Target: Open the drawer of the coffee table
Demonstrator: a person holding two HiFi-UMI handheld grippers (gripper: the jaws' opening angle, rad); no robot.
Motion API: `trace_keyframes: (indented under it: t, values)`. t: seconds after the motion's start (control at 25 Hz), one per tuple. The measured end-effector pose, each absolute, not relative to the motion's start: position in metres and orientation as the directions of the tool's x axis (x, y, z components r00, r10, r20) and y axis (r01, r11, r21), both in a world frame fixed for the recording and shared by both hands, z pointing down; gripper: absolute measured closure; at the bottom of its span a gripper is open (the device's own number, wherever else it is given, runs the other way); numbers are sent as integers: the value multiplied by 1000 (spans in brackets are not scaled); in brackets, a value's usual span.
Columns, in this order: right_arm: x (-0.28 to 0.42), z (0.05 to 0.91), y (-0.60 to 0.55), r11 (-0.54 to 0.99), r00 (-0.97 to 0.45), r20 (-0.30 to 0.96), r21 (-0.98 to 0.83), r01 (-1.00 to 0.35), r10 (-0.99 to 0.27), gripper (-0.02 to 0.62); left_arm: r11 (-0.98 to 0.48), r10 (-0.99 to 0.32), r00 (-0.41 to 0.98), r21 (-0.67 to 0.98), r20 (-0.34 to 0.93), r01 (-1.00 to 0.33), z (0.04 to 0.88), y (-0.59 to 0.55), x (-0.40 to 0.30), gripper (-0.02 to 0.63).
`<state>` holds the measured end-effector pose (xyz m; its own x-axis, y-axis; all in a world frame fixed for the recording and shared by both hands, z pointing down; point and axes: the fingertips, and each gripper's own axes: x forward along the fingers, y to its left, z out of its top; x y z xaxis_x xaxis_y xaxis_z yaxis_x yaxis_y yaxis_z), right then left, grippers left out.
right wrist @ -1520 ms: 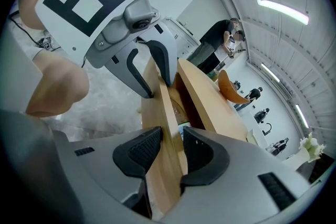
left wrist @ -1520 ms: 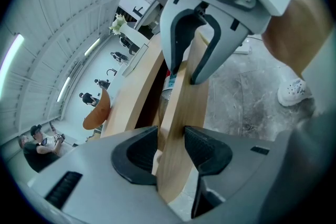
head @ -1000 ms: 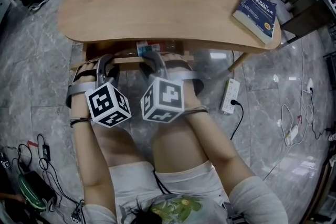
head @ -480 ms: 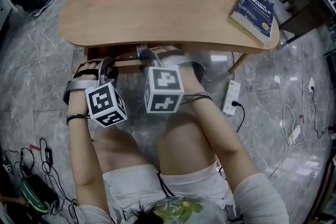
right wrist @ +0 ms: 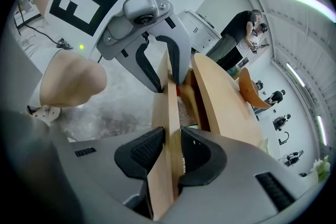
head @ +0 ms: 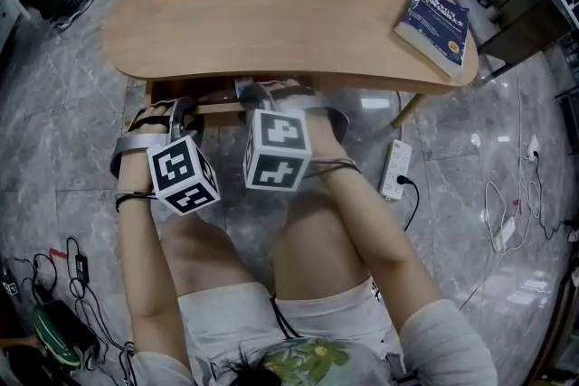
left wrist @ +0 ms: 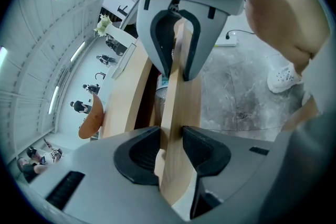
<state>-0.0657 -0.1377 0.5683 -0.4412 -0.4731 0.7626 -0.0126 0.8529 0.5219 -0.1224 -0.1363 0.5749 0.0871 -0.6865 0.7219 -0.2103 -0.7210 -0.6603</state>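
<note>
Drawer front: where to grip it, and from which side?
Take the drawer front by its top edge, from above and in front, one jaw inside, one outside: it is a thin flat board, no handle seen, just out from under the tabletop. The left gripper and right gripper, jaws just closing, pinch it so.

We hold our left forearm point(head: 145, 258) and right forearm point(head: 366, 226) stretched forward, side by side. Our left gripper point(left wrist: 170, 147) and right gripper point(right wrist: 172, 150) tilt steeply down; both sets of jaws have just been closing and pinch the drawer front point(left wrist: 178, 86) between their pads
</note>
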Motion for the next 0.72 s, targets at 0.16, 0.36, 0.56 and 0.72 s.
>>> trace_keyframes:
  t: [0.16, 0.36, 0.56, 0.72]
  values:
    - [-65, 567, -138, 852, -444, 755, 522, -38, -483, 482, -715, -692, 84, -667, 717, -208, 574, -136, -122, 464]
    - [-65, 567, -138, 858, -440, 761, 513, -42, -477, 482, -721, -687, 84, -662, 722, -207, 573, -136, -123, 465]
    - [-68, 568, -115, 880, -473, 773, 476, -8, -422, 491, -775, -623, 82, -601, 778, -194, 575, -117, -125, 474]
    - [-68, 570, -106, 871, -485, 759, 492, -11, -435, 491, -765, -638, 89, -617, 765, -184, 577, -107, -125, 474]
